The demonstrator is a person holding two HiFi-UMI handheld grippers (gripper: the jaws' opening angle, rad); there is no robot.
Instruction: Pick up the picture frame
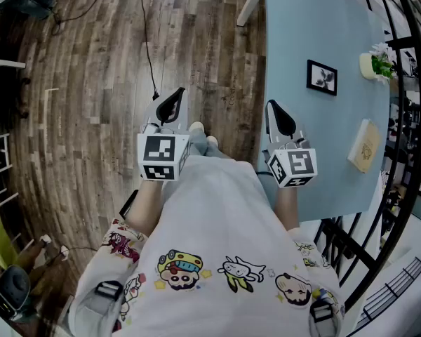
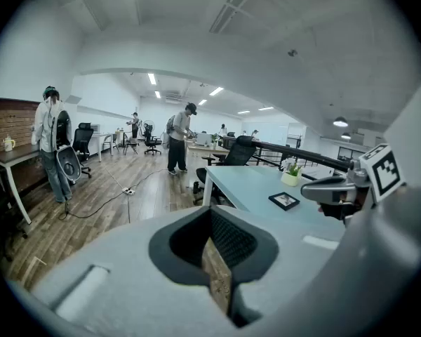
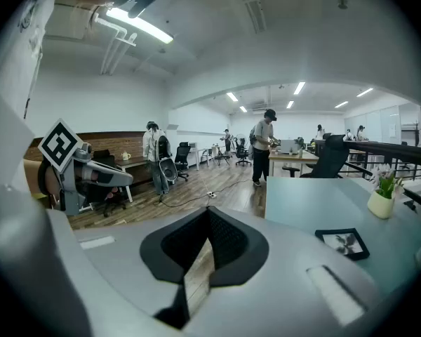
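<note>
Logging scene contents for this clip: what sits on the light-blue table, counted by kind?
Picture frame: 1
Potted plant: 1
Tan book-like item: 1
Total: 3

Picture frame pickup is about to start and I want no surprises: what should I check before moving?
1. Picture frame in view, flat on table: ok.
2. Frame apart from potted plant and tan booklet: ok.
3. Right gripper jaws open for grasping: not ok, shut.
4. Right gripper at frame: not ok, short of it.
5. Left gripper empty, off the table: ok, shut over the floor.
</note>
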